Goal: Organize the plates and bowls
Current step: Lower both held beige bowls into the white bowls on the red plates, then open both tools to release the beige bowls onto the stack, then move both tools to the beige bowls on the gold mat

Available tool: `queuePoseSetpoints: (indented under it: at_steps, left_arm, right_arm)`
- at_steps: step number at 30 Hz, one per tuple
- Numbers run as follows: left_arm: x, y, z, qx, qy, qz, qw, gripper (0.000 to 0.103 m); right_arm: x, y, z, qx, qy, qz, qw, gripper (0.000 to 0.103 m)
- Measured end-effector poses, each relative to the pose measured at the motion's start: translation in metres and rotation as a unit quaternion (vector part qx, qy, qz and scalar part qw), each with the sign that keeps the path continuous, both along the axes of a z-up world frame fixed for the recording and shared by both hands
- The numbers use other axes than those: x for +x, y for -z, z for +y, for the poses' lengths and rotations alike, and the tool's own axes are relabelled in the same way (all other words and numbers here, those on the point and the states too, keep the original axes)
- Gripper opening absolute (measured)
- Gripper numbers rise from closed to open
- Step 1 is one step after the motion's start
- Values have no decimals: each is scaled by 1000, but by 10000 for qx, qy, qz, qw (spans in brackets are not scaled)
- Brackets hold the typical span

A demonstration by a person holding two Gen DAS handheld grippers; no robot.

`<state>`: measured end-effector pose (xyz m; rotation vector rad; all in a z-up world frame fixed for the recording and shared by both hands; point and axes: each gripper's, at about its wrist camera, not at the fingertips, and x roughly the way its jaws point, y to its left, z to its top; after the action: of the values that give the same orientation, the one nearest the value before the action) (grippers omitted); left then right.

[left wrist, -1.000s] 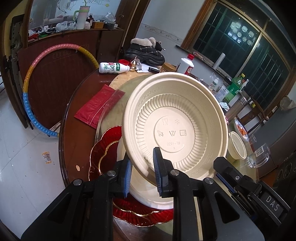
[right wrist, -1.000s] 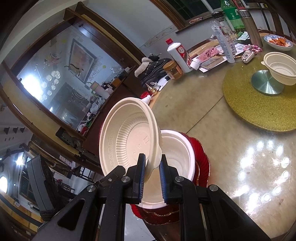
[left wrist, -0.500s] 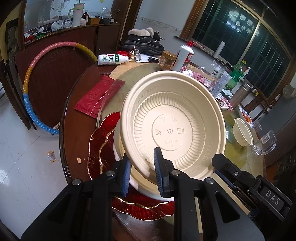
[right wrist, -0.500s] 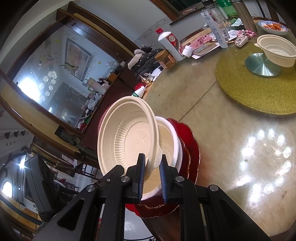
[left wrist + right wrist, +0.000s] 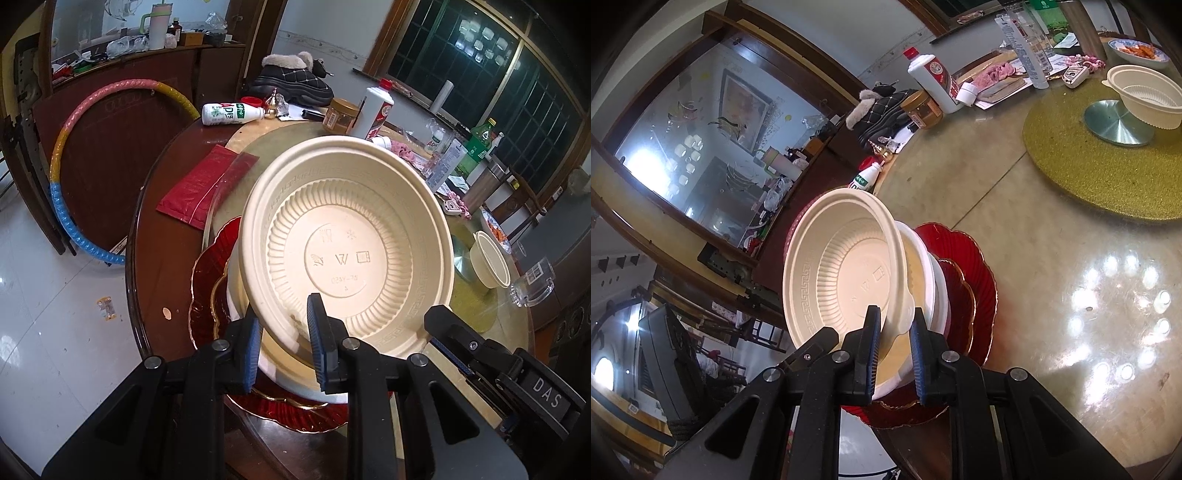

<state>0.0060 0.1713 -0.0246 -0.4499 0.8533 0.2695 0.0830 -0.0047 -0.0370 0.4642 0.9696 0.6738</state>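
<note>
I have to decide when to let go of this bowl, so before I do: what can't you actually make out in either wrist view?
- Left wrist view: the tilted cream bowl hides the inside of the white bowl beneath it.
- Both views: whether the two bowls touch; the held bowl's rim covers the gap.
- Right wrist view: how many red plates are stacked; their edges overlap.
- Left wrist view: the right gripper is partly behind the bowl rim.
</note>
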Motion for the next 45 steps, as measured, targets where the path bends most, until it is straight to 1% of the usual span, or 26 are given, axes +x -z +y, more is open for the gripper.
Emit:
queuePoseSetpoints:
  at_steps: [7,11,15,18,19,20,21,22,23,24,25,26,27,29,31,32,33,35,37,39,42,43,45]
  left_arm:
    - [-2,-1,1,-23,18,9,10000,23]
    - [-3,-1,2,-121,33,10,9999,23]
    - [-5,-1,6,-290,-29,-19,9996,29]
    - [-7,-3,7,-306,-62,-57,9995,31]
    - [-8,-4,8,-327,-62,-70,9994,35]
    - [-10,-6,9,-351,-96,-105,9993,46]
    - [-13,-10,11,-361,-188,-192,9990,55]
    - [-15,-13,13,-367,-275,-292,9985,68]
    - [-20,-18,16,-365,-398,-427,9976,74]
    - [-25,-23,20,-378,-529,-571,9963,75]
    - [-28,-27,23,-392,-622,-686,9949,76]
    - [-32,-32,26,-380,-741,-802,9933,78]
    - [-33,-35,28,-348,-826,-874,9921,79]
    - [-36,-44,26,-232,-920,-1054,9899,79]
    - [-38,-51,18,-62,-894,-1216,9885,80]
    - [-37,-56,10,69,-824,-1305,9880,83]
    - [-35,-59,1,200,-721,-1389,9875,83]
    - [-28,-64,-19,403,-445,-1461,9875,83]
    - [-16,-66,-42,514,-65,-1431,9883,83]
    - [0,-63,-73,599,409,-1300,9889,83]
    - [25,-55,-115,578,1026,-1040,9876,83]
    - [40,-49,-134,512,1286,-879,9865,83]
    - [65,-40,-162,312,1597,-636,9846,83]
  right_arm:
    - [-1,-1,2,-17,2,7,10000,16]
    - [-1,-4,3,-22,7,-19,10000,19]
    - [-2,-5,3,1,-10,-13,10000,20]
    - [-3,-5,0,56,7,-26,10000,21]
    - [-3,-5,-1,66,11,-30,10000,21]
    - [-3,-5,-2,81,11,-25,10000,21]
    - [-3,-6,-3,111,21,-24,9999,21]
    - [-3,-6,-6,119,70,-25,9999,25]
    - [-3,-6,-9,133,135,-3,9998,35]
    - [-3,-6,-11,177,181,26,9997,41]
    - [-2,-6,-14,269,233,57,9994,55]
    - [-2,-6,-18,400,279,62,9988,64]
    - [-2,-7,-21,472,305,48,9984,67]
    - [-3,-10,-26,553,394,-11,9977,78]
    - [-4,-15,-35,635,518,-132,9966,81]
    - [-5,-16,-40,659,573,-188,9960,81]
    - [-5,-18,-47,680,658,-253,9952,81]
    - [-5,-18,-66,719,906,-331,9927,85]
    - [-1,-14,-90,768,1161,-277,9899,87]
    - [3,-9,-117,793,1417,-189,9865,87]
    - [7,-4,-158,772,1799,-91,9806,87]
    - [9,-3,-173,758,1911,-71,9786,87]
    - [14,-4,-203,703,2152,-29,9740,87]
